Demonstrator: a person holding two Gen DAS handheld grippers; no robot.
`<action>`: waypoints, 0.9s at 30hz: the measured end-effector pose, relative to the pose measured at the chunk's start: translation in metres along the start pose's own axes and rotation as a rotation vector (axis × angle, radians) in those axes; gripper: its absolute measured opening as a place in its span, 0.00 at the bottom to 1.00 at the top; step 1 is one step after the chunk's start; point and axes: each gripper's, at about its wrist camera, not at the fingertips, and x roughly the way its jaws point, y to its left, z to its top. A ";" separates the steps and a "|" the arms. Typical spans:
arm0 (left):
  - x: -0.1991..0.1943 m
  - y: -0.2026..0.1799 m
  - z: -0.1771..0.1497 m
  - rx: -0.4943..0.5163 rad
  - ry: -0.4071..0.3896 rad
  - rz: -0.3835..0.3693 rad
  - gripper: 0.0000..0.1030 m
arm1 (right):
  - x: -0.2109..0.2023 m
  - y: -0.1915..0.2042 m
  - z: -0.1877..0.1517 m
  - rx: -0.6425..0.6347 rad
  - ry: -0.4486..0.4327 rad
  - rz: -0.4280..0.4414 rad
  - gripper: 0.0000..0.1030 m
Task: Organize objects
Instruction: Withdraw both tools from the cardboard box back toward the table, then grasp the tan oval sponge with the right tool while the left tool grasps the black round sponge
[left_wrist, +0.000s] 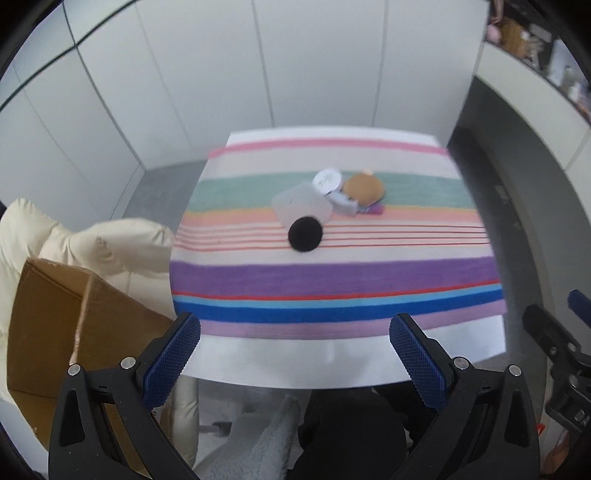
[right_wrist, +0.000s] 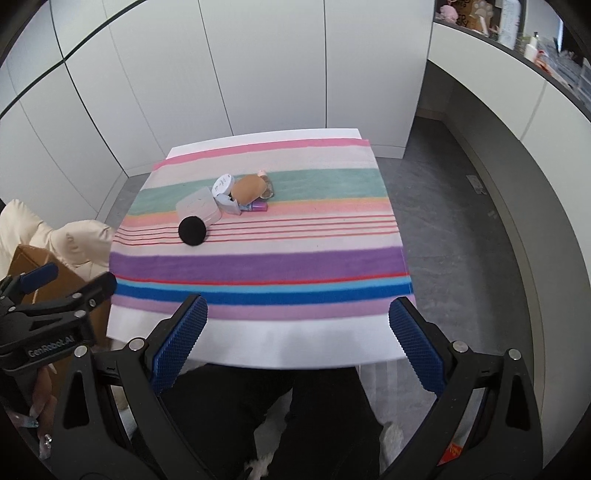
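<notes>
Your fingers on both the left gripper (left_wrist: 294, 347) and right gripper (right_wrist: 297, 332) are spread wide, holding nothing, hovering at the near edge of the white desk (right_wrist: 288, 347). Far ahead of them on the striped cloth (right_wrist: 258, 266), the clutter sits bunched: clear flat plastic case (right_wrist: 196, 207), black round puff (right_wrist: 192, 230), tan sponge (right_wrist: 248, 189), white round jar (right_wrist: 223, 184). Nothing blocks your reach, probably.

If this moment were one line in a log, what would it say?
left claw: open, empty | right claw: open, empty | black puff, clear case, white jar: clustered on striped cloth, untouched
</notes>
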 end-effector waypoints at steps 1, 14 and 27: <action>0.012 0.001 0.005 -0.015 0.023 0.011 1.00 | 0.008 0.001 0.005 -0.009 -0.005 0.005 0.97; 0.125 0.013 0.044 0.017 0.007 0.042 1.00 | 0.136 0.054 0.063 -0.217 -0.002 0.047 0.97; 0.212 0.017 0.049 -0.056 0.101 0.041 1.00 | 0.286 0.074 0.120 -0.108 0.103 0.111 0.88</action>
